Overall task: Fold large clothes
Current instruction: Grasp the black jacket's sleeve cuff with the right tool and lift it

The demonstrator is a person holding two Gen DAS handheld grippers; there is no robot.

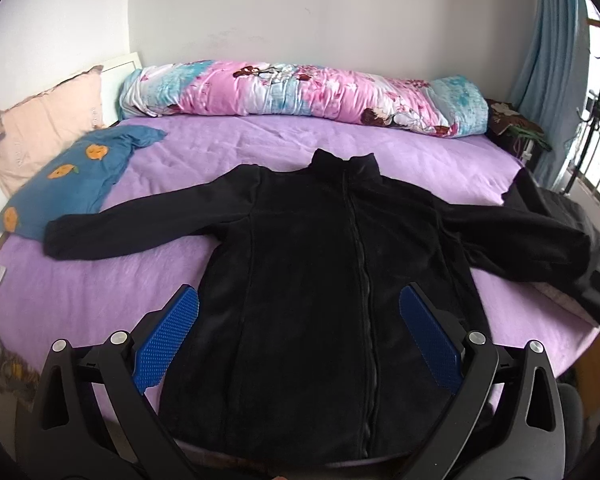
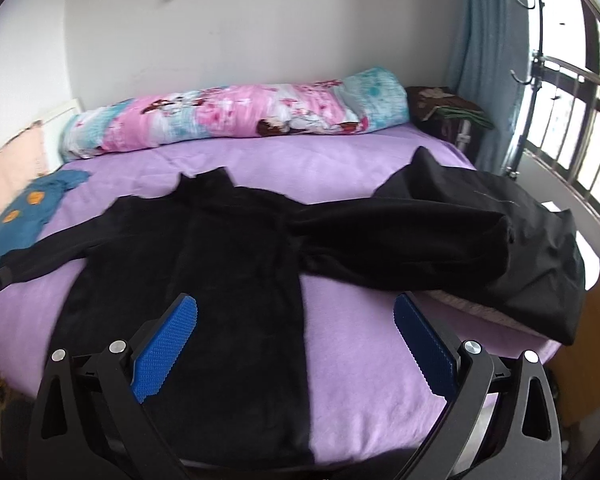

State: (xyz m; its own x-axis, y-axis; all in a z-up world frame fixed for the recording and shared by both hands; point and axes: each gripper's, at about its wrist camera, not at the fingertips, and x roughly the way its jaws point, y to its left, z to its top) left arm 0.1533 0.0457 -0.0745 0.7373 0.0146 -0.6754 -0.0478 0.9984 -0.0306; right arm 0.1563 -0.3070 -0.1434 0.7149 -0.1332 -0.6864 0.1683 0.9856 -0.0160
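The black fleece jacket (image 1: 324, 280) lies flat, front up, on the bed (image 1: 100, 292), collar toward the wall and hem toward both tongs; its long axis runs straight away from them, sleeves spread sideways. The left tongs (image 1: 299, 314) hang spread over the lower body, one pad at each side. The right tongs (image 2: 296, 322) hang spread over the jacket's right edge, nearer the right sleeve (image 2: 400, 244), which rests on a dark folded garment (image 2: 532, 248). Surface: purple sheet, soft. A rolled floral quilt (image 1: 300, 92) lies against the wall; a blue pillow (image 1: 76, 184) lies near the left sleeve.
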